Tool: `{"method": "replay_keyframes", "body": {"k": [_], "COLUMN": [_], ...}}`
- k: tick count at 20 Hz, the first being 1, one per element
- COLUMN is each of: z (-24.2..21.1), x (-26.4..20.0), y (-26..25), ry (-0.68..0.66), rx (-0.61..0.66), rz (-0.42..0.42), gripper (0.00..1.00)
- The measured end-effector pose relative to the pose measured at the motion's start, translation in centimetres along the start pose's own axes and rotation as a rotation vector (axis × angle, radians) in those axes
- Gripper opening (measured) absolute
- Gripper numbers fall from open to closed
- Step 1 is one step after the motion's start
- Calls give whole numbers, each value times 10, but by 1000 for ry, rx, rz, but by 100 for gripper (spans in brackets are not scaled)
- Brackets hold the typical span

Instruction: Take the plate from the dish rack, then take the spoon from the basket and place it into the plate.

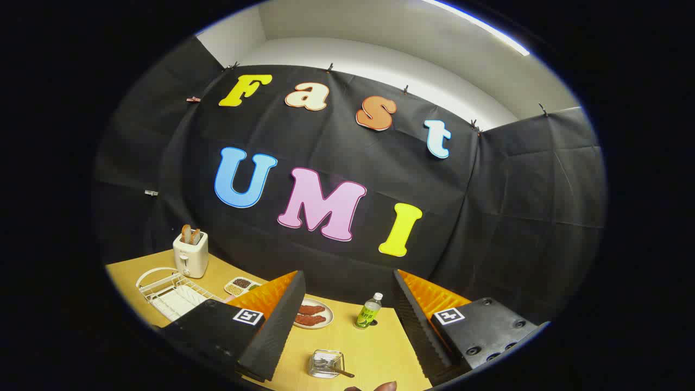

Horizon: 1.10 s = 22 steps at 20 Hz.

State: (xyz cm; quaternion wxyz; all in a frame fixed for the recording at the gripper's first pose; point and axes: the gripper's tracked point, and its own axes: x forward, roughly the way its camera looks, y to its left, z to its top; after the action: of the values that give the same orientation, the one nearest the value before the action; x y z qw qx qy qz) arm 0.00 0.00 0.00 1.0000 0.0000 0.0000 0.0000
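My gripper [347, 274] is held above the yellow table [374, 347], open, with nothing between its fingers. Between the fingers and low down stands a small clear basket [324, 363], from which a spoon [341, 372] pokes out to the right. A white wire dish rack [172, 293] sits left of the left finger [277, 320], partly hidden by the gripper body. A pale plate [179, 300] seems to rest in the rack.
A white toaster [190, 254] with toast stands behind the rack. A small tray of beans [241, 285] and a plate of red food [314, 316] lie by the left finger. A green bottle [369, 310] stands near the right finger. A person's fingertip [386, 386] shows near the table's front edge.
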Motion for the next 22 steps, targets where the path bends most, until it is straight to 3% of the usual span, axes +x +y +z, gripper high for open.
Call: {"method": "replay_keyframes", "body": {"k": [16, 22], "z": [7, 9], "x": [-5, 0], "y": [19, 51], "ry": [14, 52], "rx": [16, 63], "rz": [22, 68], "gripper": [98, 98]}}
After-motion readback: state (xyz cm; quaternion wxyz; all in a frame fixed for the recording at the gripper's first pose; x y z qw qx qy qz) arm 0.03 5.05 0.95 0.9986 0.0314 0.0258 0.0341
